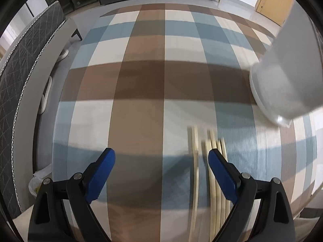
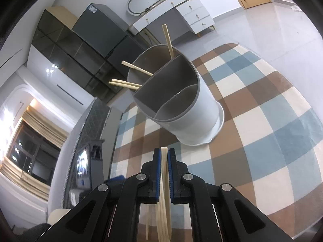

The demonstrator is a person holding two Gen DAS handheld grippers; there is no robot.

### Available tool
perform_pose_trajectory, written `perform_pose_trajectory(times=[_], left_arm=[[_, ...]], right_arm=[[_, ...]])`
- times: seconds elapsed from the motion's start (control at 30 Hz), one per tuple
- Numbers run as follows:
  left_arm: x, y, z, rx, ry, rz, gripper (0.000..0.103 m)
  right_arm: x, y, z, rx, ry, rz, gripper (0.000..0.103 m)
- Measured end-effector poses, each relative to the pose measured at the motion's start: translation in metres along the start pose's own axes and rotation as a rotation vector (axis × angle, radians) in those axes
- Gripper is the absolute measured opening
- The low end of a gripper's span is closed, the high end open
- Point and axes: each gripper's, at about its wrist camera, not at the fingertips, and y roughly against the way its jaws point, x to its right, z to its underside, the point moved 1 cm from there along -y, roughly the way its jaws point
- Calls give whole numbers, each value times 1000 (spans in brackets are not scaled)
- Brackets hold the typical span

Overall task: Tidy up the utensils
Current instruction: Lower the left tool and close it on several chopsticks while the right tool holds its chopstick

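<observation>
Several pale wooden chopsticks (image 1: pixel 195 161) lie side by side on the checked tablecloth (image 1: pixel 141 80). My left gripper (image 1: pixel 161 155) hangs open above the cloth; its right finger (image 1: pixel 222 173) overlaps the pile and nothing sits between the pads. The white utensil holder (image 1: pixel 286 70) stands at the right. In the right wrist view my right gripper (image 2: pixel 164 151) is shut on a chopstick (image 2: pixel 164 161), pointing toward the holder (image 2: pixel 201 117). Several chopsticks (image 2: pixel 169 40) lean in its rear compartment; the two nearer compartments show nothing. More loose sticks (image 2: pixel 160 221) lie beneath this gripper.
The table's left edge drops to a grey floor with white slippers (image 1: pixel 45 94) and a plastic bag (image 1: pixel 40 177). A dark quilted seat (image 1: pixel 20 70) runs along the left. A white drawer cabinet (image 2: pixel 193 14) and dark cabinets (image 2: pixel 66 46) stand beyond the table.
</observation>
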Motion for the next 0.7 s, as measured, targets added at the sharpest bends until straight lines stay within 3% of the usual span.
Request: perform_pose_trajectory(times=[0.03, 0.1, 0.17, 0.27, 0.33, 0.4, 0.5, 0.7], left_arm=[[0, -3, -2, -8, 3, 20, 76], [-1, -6, -3, -32, 15, 63, 68], [-1, -5, -5, -33, 21, 62, 64], [0, -4, -5, -26, 6, 51, 46], [4, -2, -4, -25, -16, 41, 15], [10, 0, -4, -38, -21, 79, 2], [17, 3, 0, -46, 5, 150, 1], [23, 40, 9, 64, -24, 204, 1]], right_arm=[[0, -1, 0, -2, -3, 0, 6], [2, -2, -1, -4, -9, 3, 6], [2, -4, -2, -10, -13, 3, 6], [1, -6, -2, -16, -7, 6, 6], [-1, -7, -2, -20, 2, 9, 6], [-3, -8, -2, -24, 14, 14, 6], [-6, -8, -1, -22, 35, 19, 6], [-10, 5, 4, 19, 84, 40, 6]])
